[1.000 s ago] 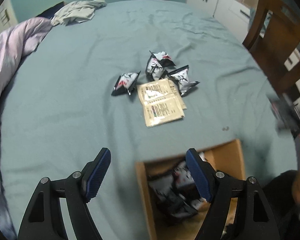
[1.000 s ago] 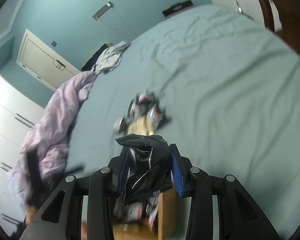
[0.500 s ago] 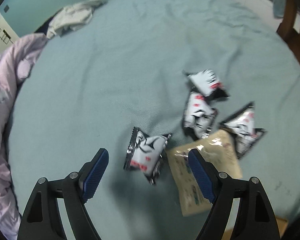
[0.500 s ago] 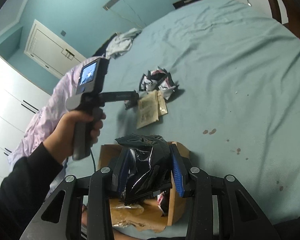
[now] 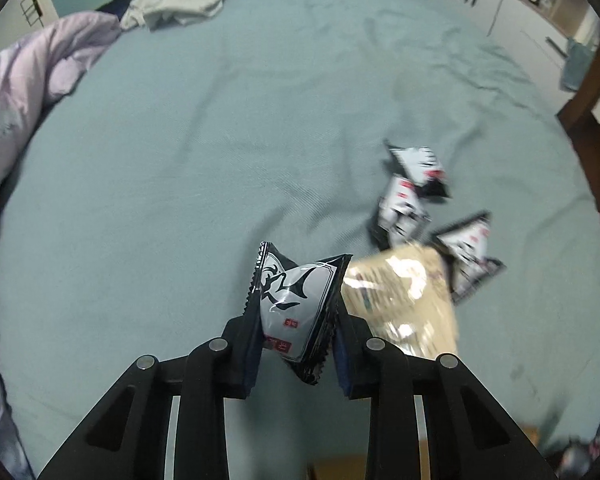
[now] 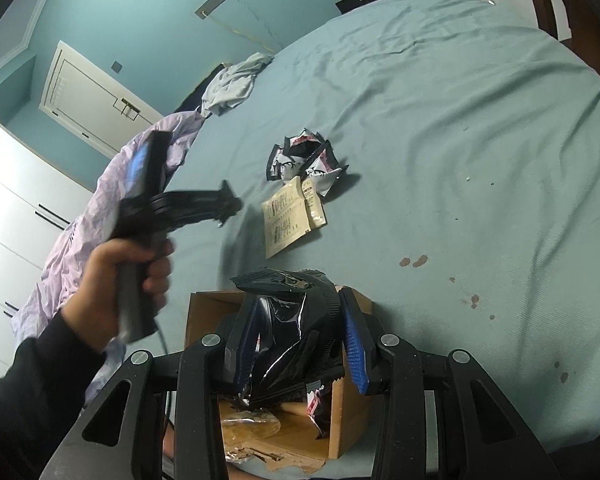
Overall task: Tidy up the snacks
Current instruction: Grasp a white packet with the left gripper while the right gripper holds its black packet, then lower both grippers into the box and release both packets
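Left wrist view: the left gripper (image 5: 296,344) is clamped on a black-and-white snack packet (image 5: 296,300) at lower centre of the frame, both pads pressing the packet's sides, over the teal bed sheet (image 5: 220,152). Just right of it lies a tan flat sachet (image 5: 404,300), blurred, with three more black-and-white packets (image 5: 408,204) grouped above and right of it. A lilac duvet (image 5: 16,120) fills the left edge; a pale crumpled garment (image 5: 180,4) lies at upper left. Right wrist view: the right gripper (image 6: 300,340) is closed on a crumpled black snack packet (image 6: 288,328) at lower centre, held above an open cardboard box (image 6: 352,408) with wrappers inside. At left of the frame a person's left hand (image 6: 116,280) holds the other gripper's handle; its tip is blurred. The loose packets (image 6: 304,160) and tan sachets (image 6: 288,216) lie on the bed at centre frame, well apart from the box.
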The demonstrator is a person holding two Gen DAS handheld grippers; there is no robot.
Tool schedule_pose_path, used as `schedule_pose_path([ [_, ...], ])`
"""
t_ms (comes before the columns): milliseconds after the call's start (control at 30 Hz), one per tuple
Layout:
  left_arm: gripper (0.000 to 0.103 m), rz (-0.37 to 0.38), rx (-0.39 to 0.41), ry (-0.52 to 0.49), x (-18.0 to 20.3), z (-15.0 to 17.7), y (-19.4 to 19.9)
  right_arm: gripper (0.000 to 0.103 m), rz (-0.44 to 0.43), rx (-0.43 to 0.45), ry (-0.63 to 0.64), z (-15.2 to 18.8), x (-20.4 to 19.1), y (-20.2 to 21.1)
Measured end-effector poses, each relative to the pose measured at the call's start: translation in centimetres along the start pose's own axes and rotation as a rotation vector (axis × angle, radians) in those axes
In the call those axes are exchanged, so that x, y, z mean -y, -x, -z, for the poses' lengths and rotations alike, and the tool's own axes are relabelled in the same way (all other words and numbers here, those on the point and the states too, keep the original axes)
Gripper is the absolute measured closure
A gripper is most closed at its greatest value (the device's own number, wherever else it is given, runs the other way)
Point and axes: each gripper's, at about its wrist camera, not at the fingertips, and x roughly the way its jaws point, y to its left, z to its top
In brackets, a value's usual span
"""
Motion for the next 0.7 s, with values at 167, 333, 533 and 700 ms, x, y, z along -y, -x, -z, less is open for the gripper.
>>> schedule_pose_path([
  [167,0.074,0.022,0.067,-0.093,1.0,4.4,6.2,0.067,0.014,0.006,-0.003,0.2,-0.3,0.2],
  [333,0.074,0.083,0.104,-0.154,2.3,9.0,11.3,0.066,0.046,0.024,0.029,0.5,-1.1,0.7],
  [533,0.074,0.169,0.119,-0.201,4.5,13.8,12.9,0.066,0.082,0.029,0.056,0.7,-1.6,0.8],
  [700,0.074,0.145,0.101,-0.288,6.5,15.8,11.2,0.066,0.102,0.029,0.063,0.7,-1.8,0.8],
])
